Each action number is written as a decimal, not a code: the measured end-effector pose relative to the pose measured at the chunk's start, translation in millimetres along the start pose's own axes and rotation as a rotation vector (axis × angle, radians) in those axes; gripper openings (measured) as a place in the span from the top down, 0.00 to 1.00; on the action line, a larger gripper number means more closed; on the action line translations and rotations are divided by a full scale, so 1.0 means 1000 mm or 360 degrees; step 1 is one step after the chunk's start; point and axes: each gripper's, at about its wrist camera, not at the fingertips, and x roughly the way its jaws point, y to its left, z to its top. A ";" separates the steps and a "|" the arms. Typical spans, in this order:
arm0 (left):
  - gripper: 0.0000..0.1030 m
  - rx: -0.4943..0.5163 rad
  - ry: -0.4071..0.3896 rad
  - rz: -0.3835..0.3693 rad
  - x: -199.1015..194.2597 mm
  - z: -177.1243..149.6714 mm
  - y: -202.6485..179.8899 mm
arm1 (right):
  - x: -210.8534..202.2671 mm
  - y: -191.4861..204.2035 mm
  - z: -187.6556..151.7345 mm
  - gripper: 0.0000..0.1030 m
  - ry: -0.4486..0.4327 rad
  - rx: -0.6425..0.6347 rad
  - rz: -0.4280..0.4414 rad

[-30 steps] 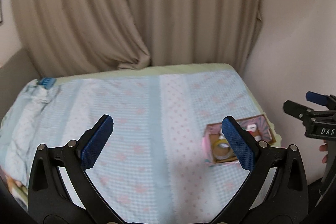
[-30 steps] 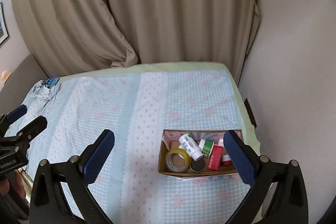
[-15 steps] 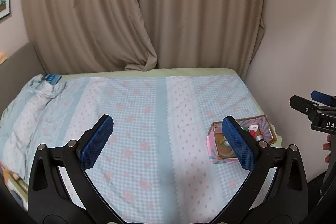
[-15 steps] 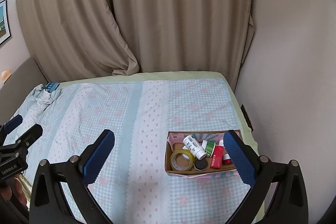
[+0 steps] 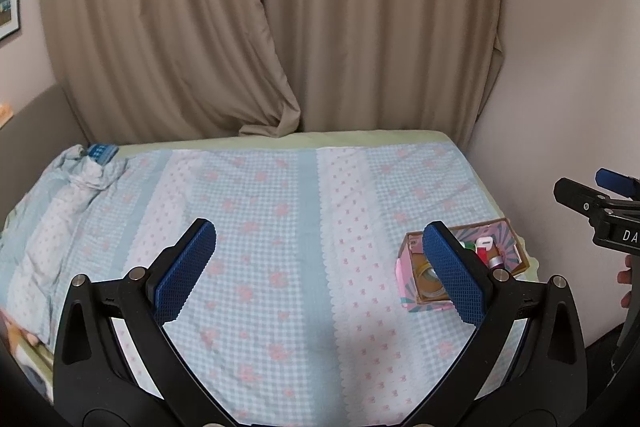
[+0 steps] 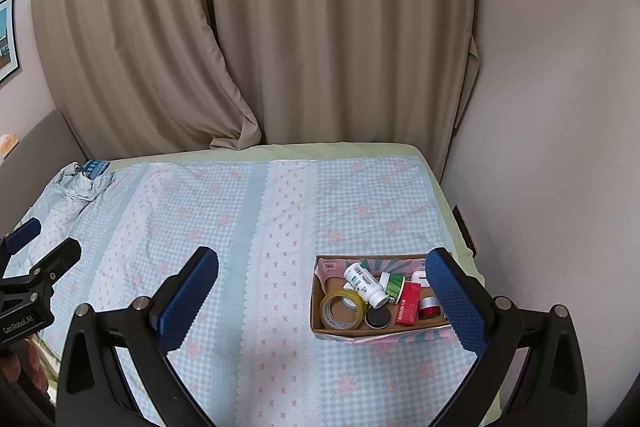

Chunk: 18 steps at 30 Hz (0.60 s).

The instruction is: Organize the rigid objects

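Cardboard box [image 6: 340, 330] of bottles by right tongs [image 6: 322, 301], both tongs spread, left tongs [image 5: 320, 269] empty.

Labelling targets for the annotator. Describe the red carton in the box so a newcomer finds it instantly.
On the blue-and-pink checked bedspread, near its right edge by the wall, sits an open cardboard box with a pink patterned outside. Inside, right of the white pill bottle and the yellowish tape roll, lies the flat red rectangular carton. It is the only straight-edged item there; its neighbours are round.
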 end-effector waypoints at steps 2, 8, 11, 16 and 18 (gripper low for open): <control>0.00 -0.0004 0.0003 0.0008 0.000 0.000 0.000 | 0.001 0.001 0.000 0.00 0.0000 -0.0002 0.0000; 0.00 -0.0006 0.0002 0.0027 0.001 0.001 0.001 | 0.003 0.004 0.003 0.00 -0.0002 -0.0009 0.0001; 0.00 -0.0011 0.0002 0.0033 0.002 0.000 0.002 | 0.003 0.005 0.003 0.00 0.0000 -0.0009 0.0000; 0.00 -0.0015 -0.0002 0.0043 0.002 0.001 0.004 | 0.004 0.006 0.004 0.00 -0.0004 -0.0010 0.0003; 0.00 -0.0015 -0.0007 0.0048 0.002 0.001 0.004 | 0.005 0.007 0.006 0.00 -0.0007 -0.0011 0.0005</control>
